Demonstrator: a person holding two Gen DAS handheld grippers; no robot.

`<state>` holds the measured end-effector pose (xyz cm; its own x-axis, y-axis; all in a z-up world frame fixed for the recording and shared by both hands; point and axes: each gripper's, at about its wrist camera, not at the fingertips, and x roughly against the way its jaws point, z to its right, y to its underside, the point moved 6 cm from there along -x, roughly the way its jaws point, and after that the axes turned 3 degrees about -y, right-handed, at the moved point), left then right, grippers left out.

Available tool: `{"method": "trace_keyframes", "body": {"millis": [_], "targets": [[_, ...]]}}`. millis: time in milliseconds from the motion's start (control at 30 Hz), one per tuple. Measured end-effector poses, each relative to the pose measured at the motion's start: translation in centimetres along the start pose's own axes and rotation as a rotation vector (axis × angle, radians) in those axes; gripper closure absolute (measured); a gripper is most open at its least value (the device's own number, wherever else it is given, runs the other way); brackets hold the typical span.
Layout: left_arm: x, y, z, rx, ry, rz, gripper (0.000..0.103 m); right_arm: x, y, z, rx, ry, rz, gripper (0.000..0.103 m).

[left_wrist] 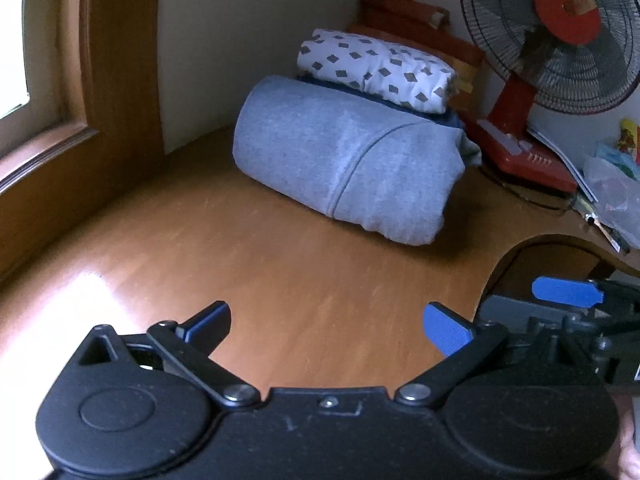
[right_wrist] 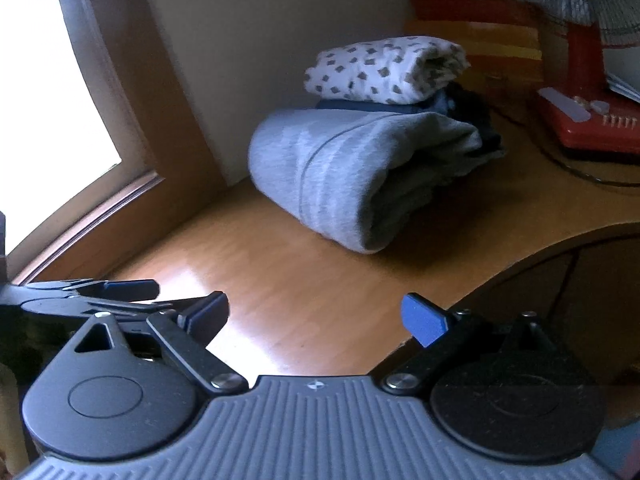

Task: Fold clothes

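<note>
At the desk's [left_wrist: 200,248] back corner, your folded grey garment [left_wrist: 344,160] lies with its long axis slanting from the wall toward the fan [left_wrist: 556,36], patterned garment [left_wrist: 376,70] stacked on top. Your left gripper [left_wrist: 328,326] and right gripper [right_wrist: 316,318] both gape empty, well apart from it.

Three folded garments [left_wrist: 344,160] in one stack, one fan [left_wrist: 560,36], two grippers [left_wrist: 328,326], one table [left_wrist: 240,264]
</note>
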<state>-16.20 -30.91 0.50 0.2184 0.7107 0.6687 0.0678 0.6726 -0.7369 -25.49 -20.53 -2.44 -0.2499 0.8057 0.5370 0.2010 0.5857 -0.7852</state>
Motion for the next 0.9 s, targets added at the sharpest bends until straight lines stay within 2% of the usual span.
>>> {"method": "trace_keyframes", "body": {"millis": [367,533,633,733,800,900], "targets": [[1.2,-0.8,-0.1,-0.055,0.039,0.078,0.0,1.2,-0.1,-1.4,0.024,0.048,0.069,0.008],[1.0,-0.7,0.2,-0.094,0.019,0.047,0.0,1.5,0.0,-1.4,0.026,0.102,0.088,0.008],[0.8,-0.2,0.3,-0.094,0.089,0.026,0.001,1.6,0.2,-0.9,0.0,0.122,0.086,0.008],[0.0,0.3,-0.2,-0.038,0.182,-0.05,0.001,1.8,0.3,-0.2,-0.034,0.137,0.087,0.006],[-0.3,0.3,-0.6,-0.003,0.19,-0.066,0.0,1.9,0.3,0.2,-0.055,0.153,0.088,0.006],[0.1,0.1,-0.4,-0.038,0.164,-0.039,0.0,2.0,0.3,0.7,-0.074,0.161,0.093,0.006]]}}
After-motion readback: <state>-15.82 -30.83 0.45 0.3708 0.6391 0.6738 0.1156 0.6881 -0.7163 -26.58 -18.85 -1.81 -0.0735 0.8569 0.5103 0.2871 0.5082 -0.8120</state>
